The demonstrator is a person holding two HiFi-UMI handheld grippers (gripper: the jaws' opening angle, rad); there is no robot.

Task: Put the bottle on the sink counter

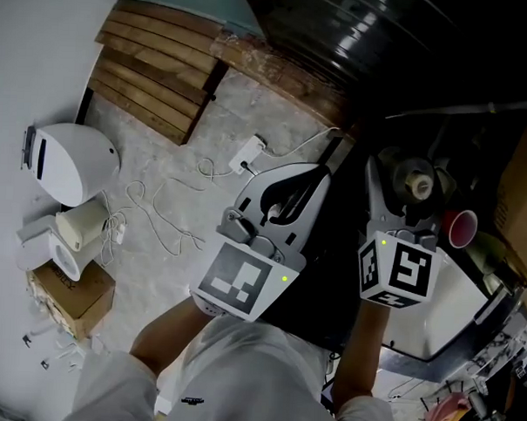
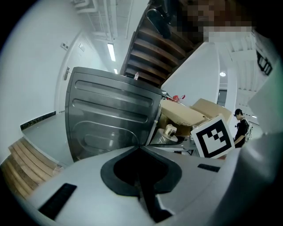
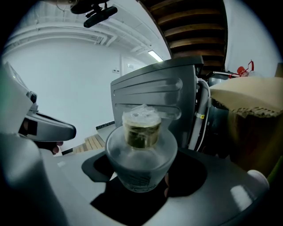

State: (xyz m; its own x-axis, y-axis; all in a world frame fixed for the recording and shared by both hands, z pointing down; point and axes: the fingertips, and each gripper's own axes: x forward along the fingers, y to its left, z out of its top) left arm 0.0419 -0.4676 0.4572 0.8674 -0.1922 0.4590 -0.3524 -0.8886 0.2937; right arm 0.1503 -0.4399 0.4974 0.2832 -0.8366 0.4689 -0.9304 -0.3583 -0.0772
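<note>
A frosted glass bottle (image 3: 141, 154) with a gold cap under clear wrap sits upright between the jaws of my right gripper (image 3: 142, 178), which is shut on its body. In the head view the same bottle (image 1: 416, 180) shows cap-up at the tip of the right gripper (image 1: 406, 187), over a dark area at the right. My left gripper (image 1: 292, 191) hangs beside it to the left, above the stone floor, shut and holding nothing. The left gripper view shows that gripper's jaws (image 2: 139, 152) meeting in a line. No sink counter can be made out.
A ribbed grey metal panel (image 2: 110, 119) stands ahead of both grippers, with cardboard boxes (image 2: 190, 112) to its right. A red cup (image 1: 461, 227) and a white surface (image 1: 451, 309) lie at the right. Wooden slats (image 1: 156, 65), cables (image 1: 239, 161) and a white appliance (image 1: 69, 162) are on the left.
</note>
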